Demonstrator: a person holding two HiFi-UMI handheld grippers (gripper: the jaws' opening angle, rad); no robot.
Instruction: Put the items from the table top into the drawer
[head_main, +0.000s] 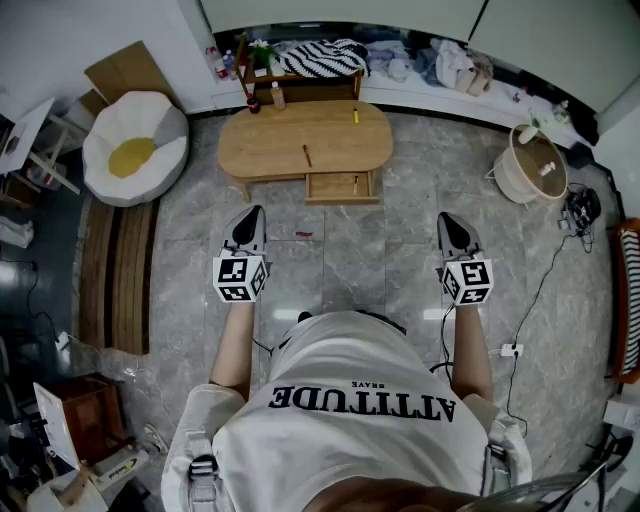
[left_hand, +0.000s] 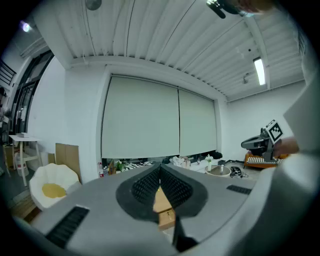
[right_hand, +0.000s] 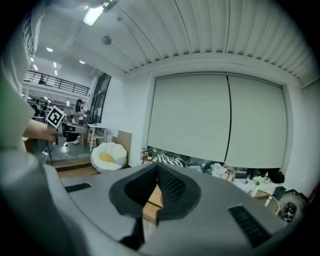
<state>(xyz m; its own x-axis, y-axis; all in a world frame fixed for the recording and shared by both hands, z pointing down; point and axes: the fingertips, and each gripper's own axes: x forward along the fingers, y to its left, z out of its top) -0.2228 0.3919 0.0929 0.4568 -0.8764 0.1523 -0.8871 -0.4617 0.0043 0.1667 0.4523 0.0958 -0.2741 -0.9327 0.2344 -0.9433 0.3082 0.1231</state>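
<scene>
A low oval wooden table (head_main: 300, 135) stands ahead of me on the marble floor, its front drawer (head_main: 342, 186) pulled open. On the top lie a thin brown stick (head_main: 307, 155) and a small yellow item (head_main: 355, 116), and a small bottle (head_main: 277, 96) stands at the far edge. My left gripper (head_main: 254, 214) and right gripper (head_main: 448, 220) hover side by side well short of the table, both shut and holding nothing. In the left gripper view the left gripper (left_hand: 160, 172) shows its jaws meeting, with the table (left_hand: 161, 202) below them. The right gripper (right_hand: 158, 172) looks the same.
A white and yellow beanbag (head_main: 133, 147) sits left of the table. A round basket with a lid (head_main: 533, 165) is at the right, near cables and a power strip (head_main: 511, 350). A shelf with striped cloth (head_main: 330, 58) runs behind the table. A small red item (head_main: 303, 235) lies on the floor.
</scene>
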